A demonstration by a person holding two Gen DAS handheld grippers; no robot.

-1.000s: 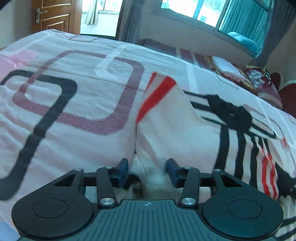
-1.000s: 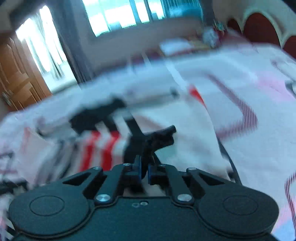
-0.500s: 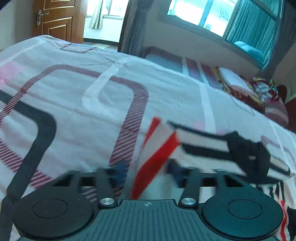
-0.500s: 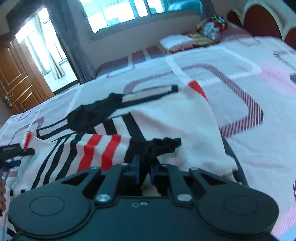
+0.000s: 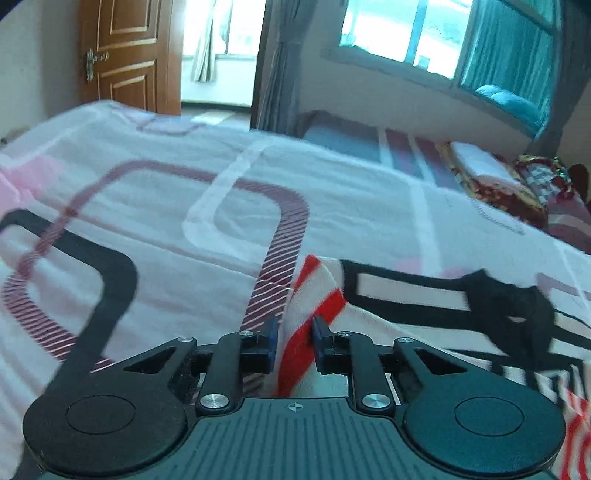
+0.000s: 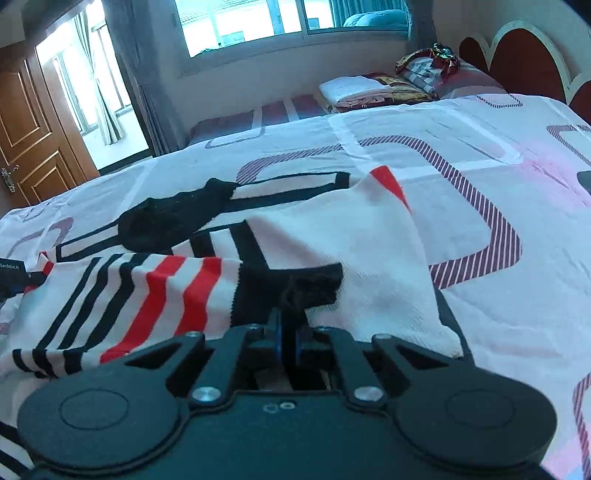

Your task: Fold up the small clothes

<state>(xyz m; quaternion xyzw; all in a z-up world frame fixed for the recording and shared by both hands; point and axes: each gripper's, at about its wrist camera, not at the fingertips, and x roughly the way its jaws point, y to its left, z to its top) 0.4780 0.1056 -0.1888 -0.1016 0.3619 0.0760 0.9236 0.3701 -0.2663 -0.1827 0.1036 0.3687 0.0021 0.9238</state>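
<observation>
While the white knitted garment with red and black stripes [image 6: 362, 254] lies spread across the bed's pink-and-white patterned cover [image 6: 498, 177], both claws are on it. Right claw [image 6: 290, 332] is clenched tight on a fuzzy black trim piece [image 6: 314, 284] at the garment's near edge, blue pads almost meeting around the dark fabric. Over on the other side, the left claw [image 5: 294, 341] has a red-striped corner [image 5: 310, 295] of that same garment standing up between its blue pads [image 5: 272, 341]; the pads sit a little apart with the cloth filling the gap, so it's gripping that corner. Black-outlined fabric [image 5: 498, 306] trails off to the right. Folded linens [image 6: 354, 90] sit far back, under the window [image 6: 295, 18].
</observation>
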